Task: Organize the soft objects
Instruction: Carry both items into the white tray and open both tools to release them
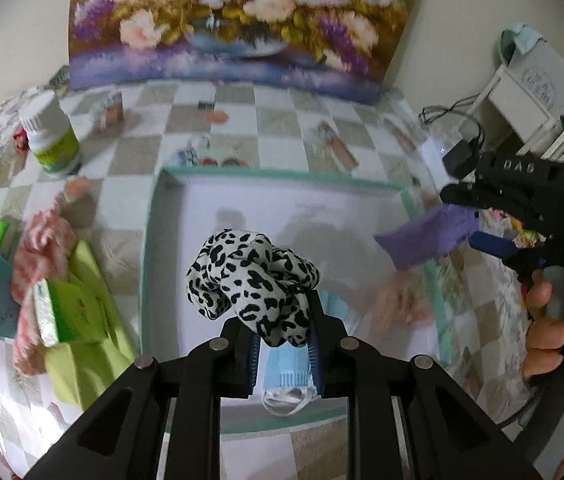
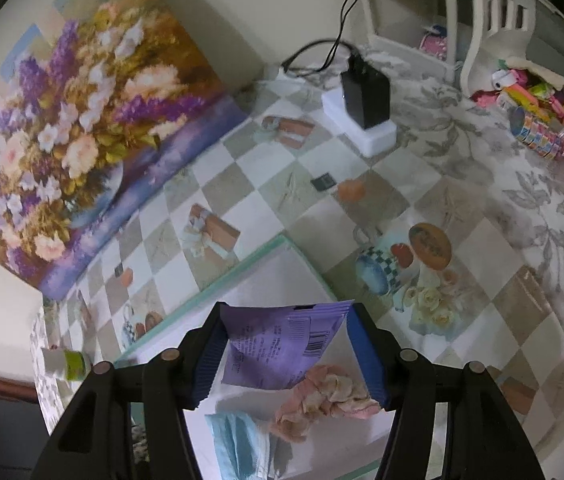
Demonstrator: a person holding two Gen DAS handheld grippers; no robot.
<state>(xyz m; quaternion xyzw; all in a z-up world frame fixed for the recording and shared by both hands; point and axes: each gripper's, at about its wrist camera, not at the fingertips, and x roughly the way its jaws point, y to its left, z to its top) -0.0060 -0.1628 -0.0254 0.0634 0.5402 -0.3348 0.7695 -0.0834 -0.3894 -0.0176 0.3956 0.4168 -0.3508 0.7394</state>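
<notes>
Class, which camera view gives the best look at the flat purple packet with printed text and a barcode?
The right wrist view: the flat purple packet fills the space between the right gripper fingers, with its print and barcode legible. The left wrist view shows it only as a blurred purple shape at the tray's right edge, with no print readable.

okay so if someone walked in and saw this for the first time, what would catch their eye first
Probably the big flower painting leaning on the wall behind the checkered table. Next, the black-and-white spotted scrunchie pinched in the left gripper above the shallow green-rimmed tray. Then the purple packet held in the right gripper over the same tray, where a blue face mask and pink scrunchie already lie.
</notes>
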